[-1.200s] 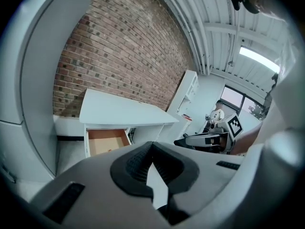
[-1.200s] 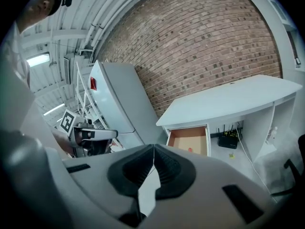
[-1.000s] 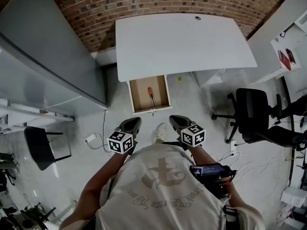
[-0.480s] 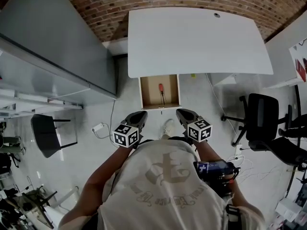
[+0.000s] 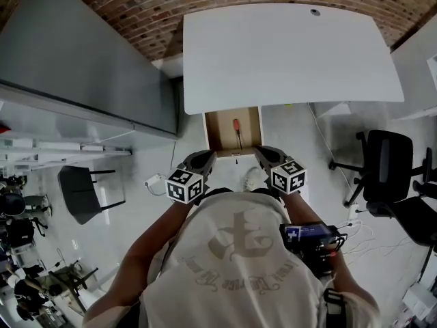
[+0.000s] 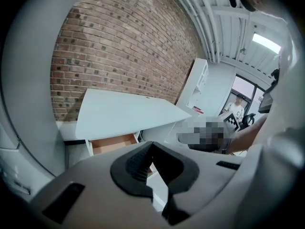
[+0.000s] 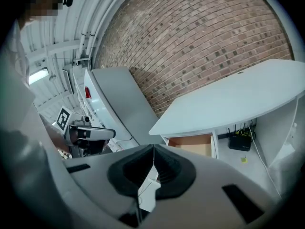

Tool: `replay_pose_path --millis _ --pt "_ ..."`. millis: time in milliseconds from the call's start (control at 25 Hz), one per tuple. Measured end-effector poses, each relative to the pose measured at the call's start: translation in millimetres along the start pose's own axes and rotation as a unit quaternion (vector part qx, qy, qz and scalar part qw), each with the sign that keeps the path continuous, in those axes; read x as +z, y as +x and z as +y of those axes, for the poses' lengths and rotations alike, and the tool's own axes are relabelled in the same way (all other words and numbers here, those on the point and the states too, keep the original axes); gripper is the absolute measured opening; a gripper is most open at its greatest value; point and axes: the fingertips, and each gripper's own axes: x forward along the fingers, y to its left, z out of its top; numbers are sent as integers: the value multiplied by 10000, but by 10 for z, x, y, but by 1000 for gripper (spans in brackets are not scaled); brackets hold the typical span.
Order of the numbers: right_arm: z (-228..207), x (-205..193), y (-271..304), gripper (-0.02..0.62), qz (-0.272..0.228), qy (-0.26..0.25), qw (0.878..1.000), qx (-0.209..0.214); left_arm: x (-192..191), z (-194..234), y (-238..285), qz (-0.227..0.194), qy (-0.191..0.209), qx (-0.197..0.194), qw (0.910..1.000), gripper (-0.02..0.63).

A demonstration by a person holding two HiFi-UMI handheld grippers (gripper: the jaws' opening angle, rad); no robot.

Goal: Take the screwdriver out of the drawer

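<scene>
In the head view a wooden drawer [image 5: 218, 130] stands pulled out from under the white desk [image 5: 287, 46]. Inside it lies a screwdriver [image 5: 237, 129] with a red handle and dark shaft. My left gripper [image 5: 203, 158] and right gripper [image 5: 263, 154] hover side by side just short of the drawer's front, both shut and empty. In the left gripper view the jaws [image 6: 151, 149] meet, with the drawer [image 6: 112, 143] beyond them. In the right gripper view the jaws [image 7: 153, 151] also meet, and the drawer [image 7: 194, 144] shows under the desk [image 7: 238, 99]; the screwdriver is hidden in both gripper views.
A brick wall [image 5: 171, 5] runs behind the desk. A grey cabinet [image 5: 82, 60] stands to the left and a black office chair [image 5: 386, 162] to the right. A dark chair [image 5: 82, 193] sits at lower left. Cables and a power strip [image 5: 151, 182] lie on the floor.
Both grippers have advanced toward the drawer, which now sits closer in the head view. Their jaws have stayed shut.
</scene>
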Motion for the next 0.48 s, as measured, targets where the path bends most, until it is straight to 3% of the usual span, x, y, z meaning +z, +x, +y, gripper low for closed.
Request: replay_pose_path --millis 480 --pt "-248 -20 -19 23 -8 192 9998 -5 -13 -147 193 329 192 -42 9993 21"
